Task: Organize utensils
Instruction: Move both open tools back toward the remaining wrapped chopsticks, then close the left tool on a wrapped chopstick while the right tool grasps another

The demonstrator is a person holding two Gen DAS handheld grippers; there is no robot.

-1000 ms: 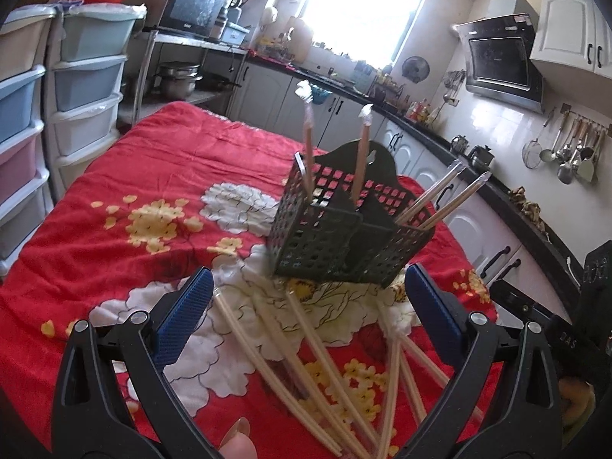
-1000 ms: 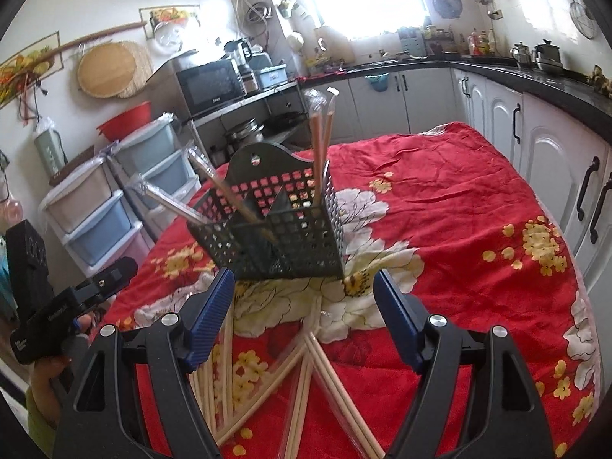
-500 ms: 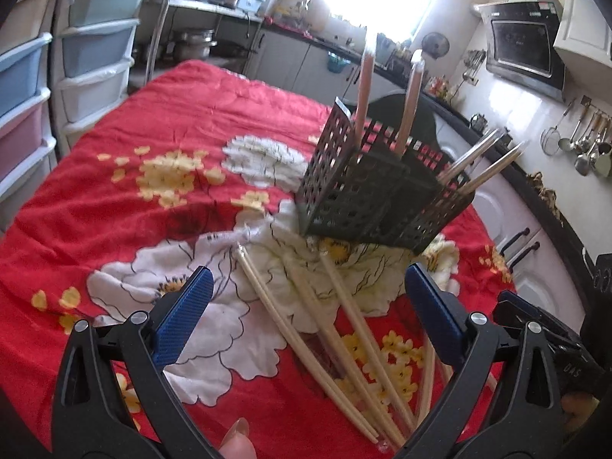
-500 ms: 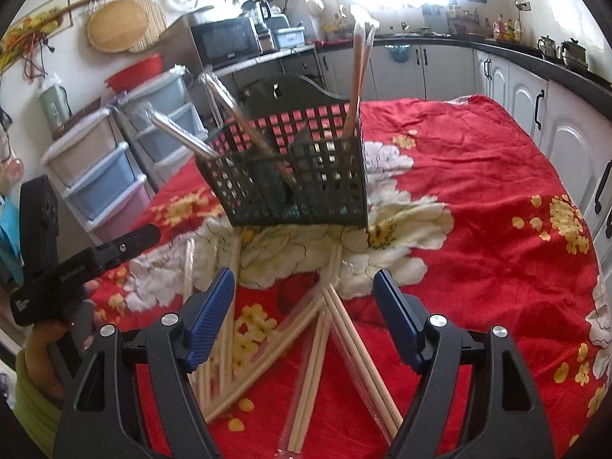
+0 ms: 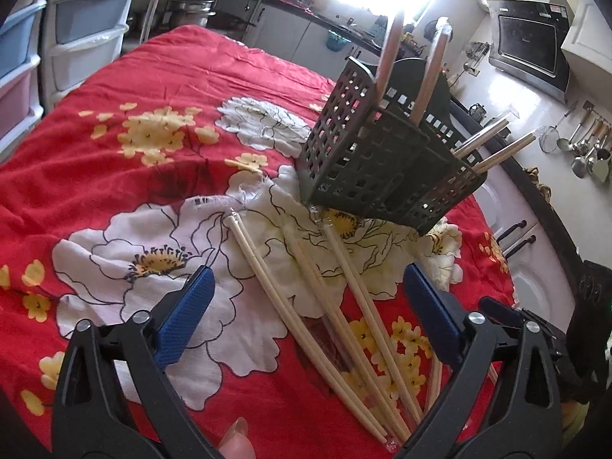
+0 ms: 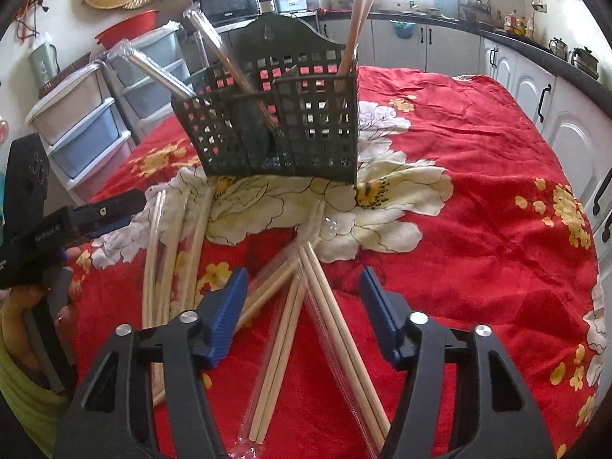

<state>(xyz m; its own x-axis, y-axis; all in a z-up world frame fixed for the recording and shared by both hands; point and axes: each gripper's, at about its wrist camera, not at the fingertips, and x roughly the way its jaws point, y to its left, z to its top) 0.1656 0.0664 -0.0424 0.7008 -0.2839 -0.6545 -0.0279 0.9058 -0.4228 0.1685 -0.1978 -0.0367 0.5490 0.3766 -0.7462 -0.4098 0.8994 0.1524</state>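
Note:
A dark green perforated utensil basket point(image 5: 386, 164) point(image 6: 279, 122) stands on the red flowered cloth with wrapped chopsticks upright and leaning in its compartments. Several wrapped chopstick pairs lie loose in front of it point(image 5: 267, 271) point(image 6: 279, 355). My left gripper point(image 5: 306, 277) hangs open just above the loose chopsticks, pads apart and touching nothing. My right gripper point(image 6: 304, 273) is closing its jaws; two chopstick pairs point(image 6: 336, 317) lie on the cloth under the gap, and the pads press on neither. Each gripper shows at the edge of the other's view point(image 6: 103, 210) point(image 5: 508, 313).
The cloth-covered table point(image 6: 478, 191) runs on to the right of the basket. More chopsticks point(image 6: 168, 252) lie at the left by a hand point(image 6: 65, 306). Plastic drawer units point(image 5: 88, 19) stand beyond the table's left edge, white cabinets point(image 6: 566, 122) along the right.
Both grippers have sunk toward the cloth and tipped further down, so the chopsticks loom larger. The right gripper's jaws have narrowed. Basket and loose chopsticks stay put.

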